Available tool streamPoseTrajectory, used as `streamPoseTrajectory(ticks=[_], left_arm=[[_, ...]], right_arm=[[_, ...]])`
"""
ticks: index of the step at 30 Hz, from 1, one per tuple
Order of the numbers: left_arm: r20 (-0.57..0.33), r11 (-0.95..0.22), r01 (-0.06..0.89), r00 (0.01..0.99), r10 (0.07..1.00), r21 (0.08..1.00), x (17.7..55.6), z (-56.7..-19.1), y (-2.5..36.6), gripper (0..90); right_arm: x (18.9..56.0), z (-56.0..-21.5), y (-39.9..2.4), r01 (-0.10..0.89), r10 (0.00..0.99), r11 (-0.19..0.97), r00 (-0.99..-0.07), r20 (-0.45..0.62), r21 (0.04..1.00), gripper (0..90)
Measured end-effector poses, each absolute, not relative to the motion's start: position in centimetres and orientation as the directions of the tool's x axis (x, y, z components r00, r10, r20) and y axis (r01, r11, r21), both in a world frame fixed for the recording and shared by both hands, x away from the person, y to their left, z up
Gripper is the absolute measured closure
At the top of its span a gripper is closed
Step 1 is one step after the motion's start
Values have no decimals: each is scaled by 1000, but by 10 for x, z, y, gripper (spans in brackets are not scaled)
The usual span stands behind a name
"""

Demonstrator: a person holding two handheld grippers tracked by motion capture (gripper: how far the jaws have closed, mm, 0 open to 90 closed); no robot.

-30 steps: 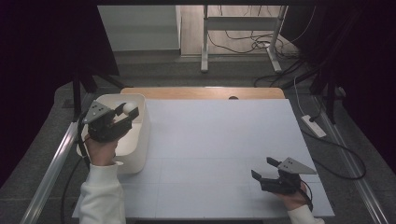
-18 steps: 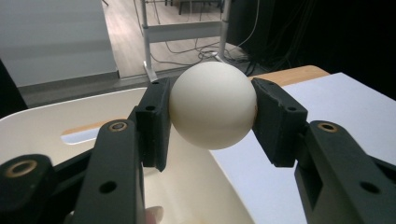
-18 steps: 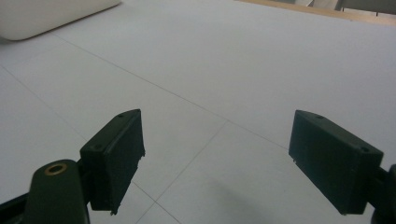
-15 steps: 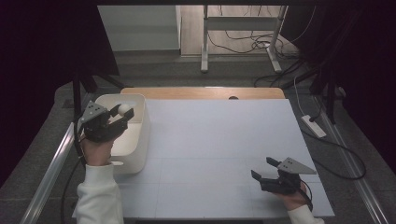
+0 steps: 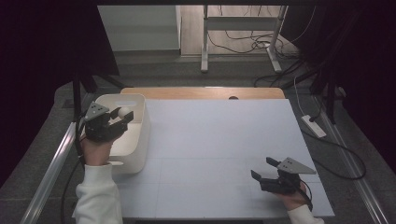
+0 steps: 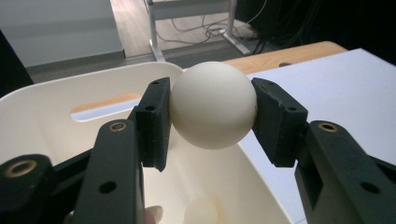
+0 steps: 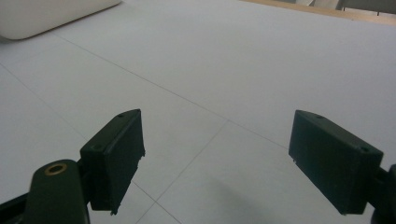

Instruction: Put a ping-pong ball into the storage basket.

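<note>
Here, left tongs [image 6: 212, 116] clamping white ball [image 6: 212, 105], over bin [image 6: 42, 121]

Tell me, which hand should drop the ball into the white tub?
Probably the left. The left gripper already clamps the white ball right above the tub. The right gripper sits open, far across the table.
</note>
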State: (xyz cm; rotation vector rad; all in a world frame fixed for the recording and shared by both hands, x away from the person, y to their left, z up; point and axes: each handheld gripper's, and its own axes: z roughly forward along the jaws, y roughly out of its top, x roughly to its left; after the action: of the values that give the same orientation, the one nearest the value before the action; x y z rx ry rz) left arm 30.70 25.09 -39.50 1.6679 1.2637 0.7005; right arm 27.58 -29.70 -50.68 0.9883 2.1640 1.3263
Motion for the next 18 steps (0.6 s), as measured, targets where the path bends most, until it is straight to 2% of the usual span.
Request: streamPoseTrajectory(ticks=[18], left_arm=[[-54, -108, 498, 301, 952, 860, 307, -396, 255, 503]], right_arm=[[276, -507, -297, 354, 750, 293, -662, 16, 888, 183]])
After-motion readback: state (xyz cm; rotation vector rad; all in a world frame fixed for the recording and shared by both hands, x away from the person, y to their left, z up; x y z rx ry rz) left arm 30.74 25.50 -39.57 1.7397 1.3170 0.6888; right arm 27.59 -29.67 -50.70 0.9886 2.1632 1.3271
